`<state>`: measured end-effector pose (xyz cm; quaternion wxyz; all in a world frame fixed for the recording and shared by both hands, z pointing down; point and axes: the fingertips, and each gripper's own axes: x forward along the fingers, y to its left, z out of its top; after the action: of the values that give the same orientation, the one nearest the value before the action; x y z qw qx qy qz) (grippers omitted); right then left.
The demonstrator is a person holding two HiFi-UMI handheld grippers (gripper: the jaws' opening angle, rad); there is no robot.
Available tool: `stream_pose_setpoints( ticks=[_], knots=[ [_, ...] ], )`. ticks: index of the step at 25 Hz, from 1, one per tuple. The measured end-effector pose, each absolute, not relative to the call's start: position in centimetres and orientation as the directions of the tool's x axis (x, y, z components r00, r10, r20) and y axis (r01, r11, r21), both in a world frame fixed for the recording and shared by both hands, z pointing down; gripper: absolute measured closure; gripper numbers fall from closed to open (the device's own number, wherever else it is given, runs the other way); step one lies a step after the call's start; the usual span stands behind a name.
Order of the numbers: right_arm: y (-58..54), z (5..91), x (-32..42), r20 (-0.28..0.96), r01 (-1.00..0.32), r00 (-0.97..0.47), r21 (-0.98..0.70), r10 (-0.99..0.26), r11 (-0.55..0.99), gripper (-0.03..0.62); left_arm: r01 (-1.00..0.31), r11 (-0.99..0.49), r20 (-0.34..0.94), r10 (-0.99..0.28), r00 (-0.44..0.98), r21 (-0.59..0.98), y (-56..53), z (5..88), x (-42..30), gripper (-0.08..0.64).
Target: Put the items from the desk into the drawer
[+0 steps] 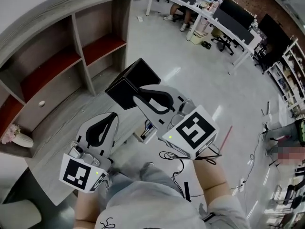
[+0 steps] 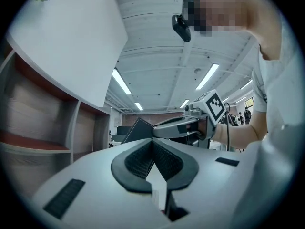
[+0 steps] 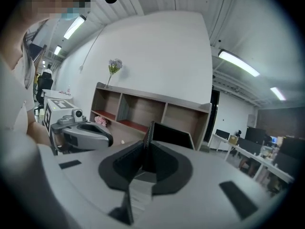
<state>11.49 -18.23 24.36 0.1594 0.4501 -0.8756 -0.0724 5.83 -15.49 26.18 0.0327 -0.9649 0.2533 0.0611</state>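
My right gripper is shut on the edge of a black box and holds it in the air above the desk's front corner. In the right gripper view the box stands up between the shut jaws, in front of the shelf unit. My left gripper is shut with nothing in it, lower and to the left over the desk top. From the left gripper view, the box and the right gripper show just ahead. A closed drawer front with a round knob lies under the shelves.
A wooden shelf unit with red-lined compartments rises at the desk's back. Pink flowers in a vase stand at the left. Cables trail on the floor. Office desks with monitors are far off.
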Motion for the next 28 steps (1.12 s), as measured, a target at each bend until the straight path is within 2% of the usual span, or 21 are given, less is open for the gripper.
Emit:
stream_pose_setpoints(
  ticks=[14,28],
  knots=[
    [-13.0,29.7,23.5,0.162,-0.800,-0.539,0.206,-0.826,0.563,0.535,-0.508,-0.861,-0.095,-0.504,0.859,-0.023,-11.0,29.8,17.6,0.549],
    [-11.7,37.2,26.6,0.167,-0.796,-0.563,0.154,-0.809,0.586,0.535,-0.588,-0.808,-0.072,-0.586,0.807,-0.019,-9.9,33.9,19.9,0.549]
  ],
)
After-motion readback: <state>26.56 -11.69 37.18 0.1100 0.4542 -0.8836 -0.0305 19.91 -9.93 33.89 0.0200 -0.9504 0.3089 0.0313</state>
